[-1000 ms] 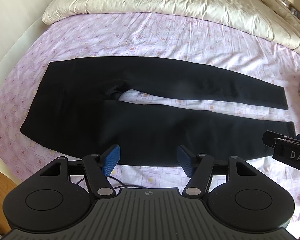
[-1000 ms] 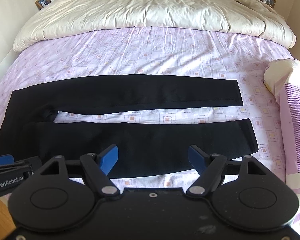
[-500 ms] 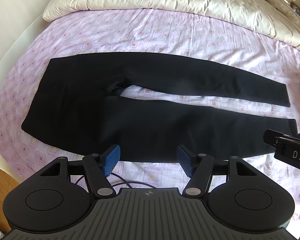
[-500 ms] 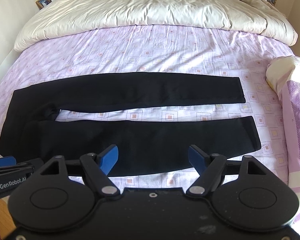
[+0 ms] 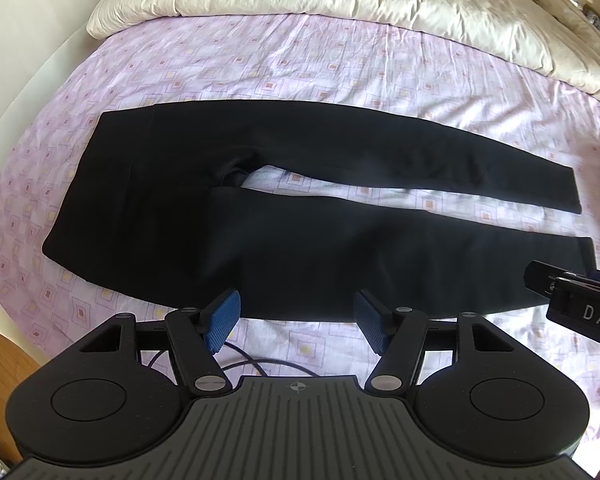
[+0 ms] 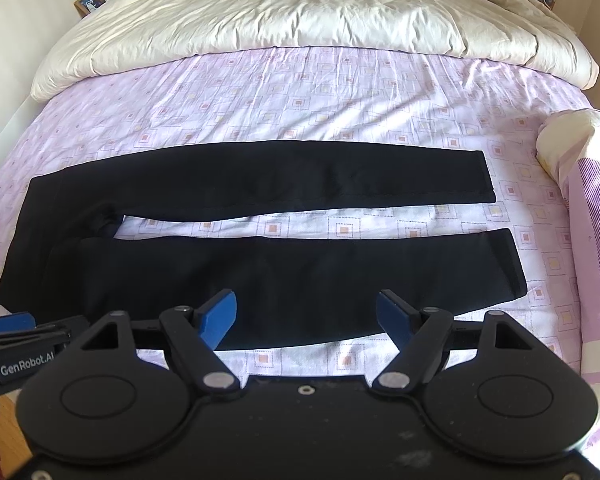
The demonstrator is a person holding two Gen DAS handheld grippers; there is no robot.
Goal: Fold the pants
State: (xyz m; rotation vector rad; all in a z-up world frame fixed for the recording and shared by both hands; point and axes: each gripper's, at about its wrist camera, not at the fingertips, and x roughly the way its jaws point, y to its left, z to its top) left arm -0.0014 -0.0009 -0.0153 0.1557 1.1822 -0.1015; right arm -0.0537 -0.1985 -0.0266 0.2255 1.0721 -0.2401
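Since the black pants (image 5: 260, 216) lie flat and fully spread on the lilac patterned sheet (image 5: 340, 68), waistband to the left and both legs running right, no fold appears to have been started. The legs lie apart, with a strip of sheet showing between them from the crotch to the hems.

Handling, as judged: the fabric looks thin, soft and light, probably a stretch knit. It should drape and sag when lifted, and it may drag or bunch on the sheet rather than slide cleanly. A pinch at an edge is advisable, taking both layers together: the near corner of the waistband for the left gripper (image 5: 296, 320), the near leg's hem for the right gripper (image 6: 306, 316).

Both pairs of tongs stand open with nothing between the blue pads (image 5: 222, 320). Each hovers above the near edge of the near leg; whether either touches the cloth cannot be told.

Hidden or unclear: the near edge of the bed is covered by the gripper bodies. A dark cable (image 5: 252, 362) runs under the left gripper, its ends out of sight. Seams and waistband detail are lost in the uniform black. The cream duvet (image 6: 300, 24) lies bunched at the far end, and a folded striped cloth (image 6: 592, 208) at the right is cut off by the frame.
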